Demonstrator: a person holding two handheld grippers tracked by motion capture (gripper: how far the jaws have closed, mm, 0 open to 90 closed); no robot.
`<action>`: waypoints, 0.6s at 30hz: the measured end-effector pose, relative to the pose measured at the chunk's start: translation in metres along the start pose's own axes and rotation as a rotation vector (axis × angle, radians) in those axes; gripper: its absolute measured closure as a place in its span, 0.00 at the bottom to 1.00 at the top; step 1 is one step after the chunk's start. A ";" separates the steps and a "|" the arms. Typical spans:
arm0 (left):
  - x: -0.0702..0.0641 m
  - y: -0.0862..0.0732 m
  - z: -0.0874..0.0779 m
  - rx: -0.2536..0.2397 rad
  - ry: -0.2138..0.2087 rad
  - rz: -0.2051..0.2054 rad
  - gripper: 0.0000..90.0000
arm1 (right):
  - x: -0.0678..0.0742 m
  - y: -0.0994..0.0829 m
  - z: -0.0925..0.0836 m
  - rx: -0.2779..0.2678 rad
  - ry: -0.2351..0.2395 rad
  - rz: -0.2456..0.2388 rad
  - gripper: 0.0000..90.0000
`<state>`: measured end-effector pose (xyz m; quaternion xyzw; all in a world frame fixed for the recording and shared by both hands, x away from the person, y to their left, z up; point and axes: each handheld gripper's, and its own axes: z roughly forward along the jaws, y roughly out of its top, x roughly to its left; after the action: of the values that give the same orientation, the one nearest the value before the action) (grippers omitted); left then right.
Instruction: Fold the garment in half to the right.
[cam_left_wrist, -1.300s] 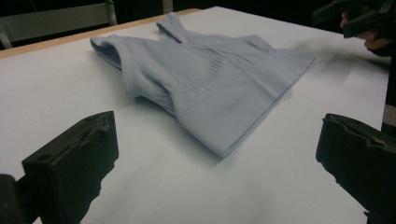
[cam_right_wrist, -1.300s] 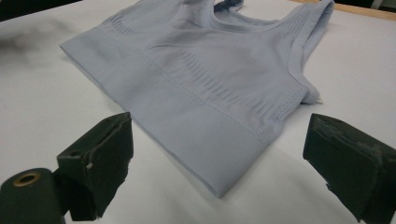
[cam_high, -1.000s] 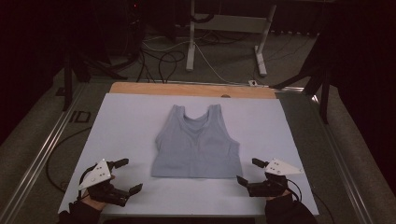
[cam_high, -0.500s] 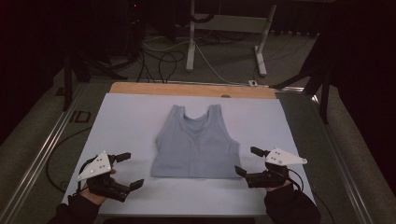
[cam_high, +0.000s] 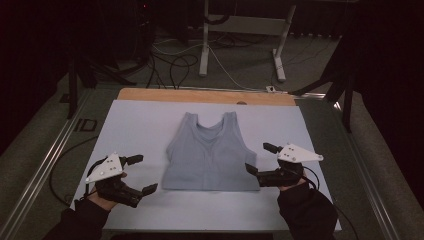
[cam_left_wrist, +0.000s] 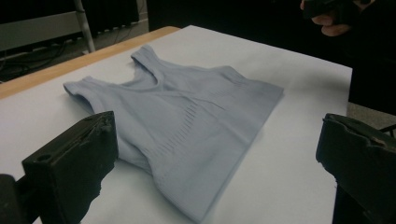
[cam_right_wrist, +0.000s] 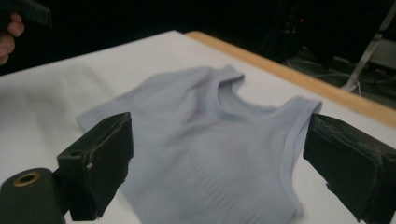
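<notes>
One white sheet (cam_high: 150, 125) covers most of the wooden table (cam_high: 200, 95), whose bare far edge shows as a tan strip. At the middle of the sheet lies a pale blue tank top (cam_high: 210, 155), spread flat with its straps toward the far edge and its hem toward the person. It seems smooth, though the dim light makes small creases hard to judge. To its right, the right gripper (cam_high: 257, 159) hovers just beside the hem corner, jaws spread wide apart and holding nothing; in the right gripper view the top (cam_right_wrist: 210, 154) lies between and beyond the two black jaws. The left gripper (cam_high: 142, 174) sits near the sheet's front left, a little way clear of the garment, jaws likewise wide apart and empty, with the top (cam_left_wrist: 187, 121) ahead of them in the left gripper view.
</notes>
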<state>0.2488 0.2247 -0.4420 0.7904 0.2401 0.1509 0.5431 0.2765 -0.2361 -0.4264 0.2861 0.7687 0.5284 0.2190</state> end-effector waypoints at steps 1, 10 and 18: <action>0.000 0.002 0.001 0.000 0.002 -0.002 0.00 | -0.001 0.003 0.002 -0.006 0.004 0.000 0.10; -0.001 0.016 0.014 0.043 0.040 -0.011 0.00 | -0.001 0.032 0.023 -0.047 0.009 -0.040 0.10; -0.002 0.021 0.029 0.083 0.095 -0.027 0.00 | 0.002 0.045 0.051 -0.044 0.057 -0.058 0.10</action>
<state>0.2658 0.1947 -0.4326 0.8007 0.2824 0.1707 0.5000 0.3168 -0.1878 -0.4022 0.2439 0.7709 0.5465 0.2184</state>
